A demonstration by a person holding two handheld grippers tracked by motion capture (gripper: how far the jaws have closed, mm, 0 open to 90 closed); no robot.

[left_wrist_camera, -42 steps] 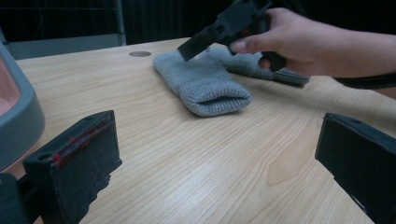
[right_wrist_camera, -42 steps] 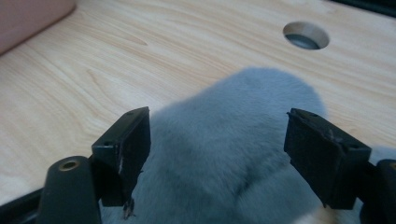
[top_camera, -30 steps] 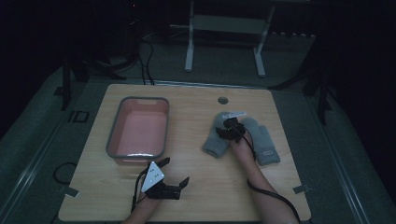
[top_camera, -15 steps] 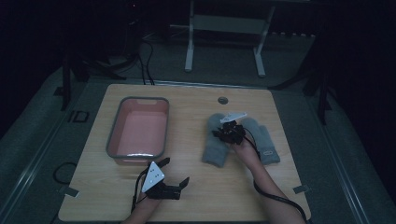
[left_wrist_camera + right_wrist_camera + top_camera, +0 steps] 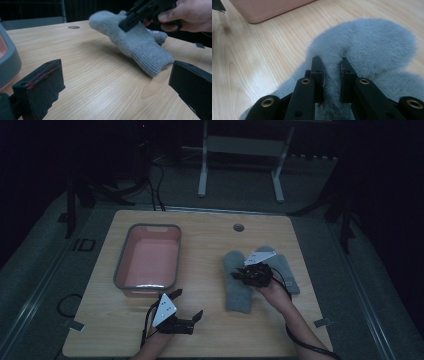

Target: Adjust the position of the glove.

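Nearest the person, the left gripper (image 5: 186, 309) rests low on the pale wooden table (image 5: 205, 240), jaws spread wide with nothing between them, apparently parked while the other hand works. Its own camera looks across the bare boards at the action. A little farther out, the right gripper (image 5: 239, 276) has a fold of the fuzzy grey knitted mitten (image 5: 237, 287): its jaws have just been closing and now pinch the fleece near the rounded top. From the left gripper view that end is raised off the wood while the ribbed cuff (image 5: 153, 60) trails down to the table, so this looks like a lift, gripped high so the mitten hangs free. A second grey mitten (image 5: 287, 272) lies just beside it, partly under the hand. Off to the left, farther back, the grey-rimmed pink plastic tub (image 5: 148, 285) sits open and waiting, the likely destination.
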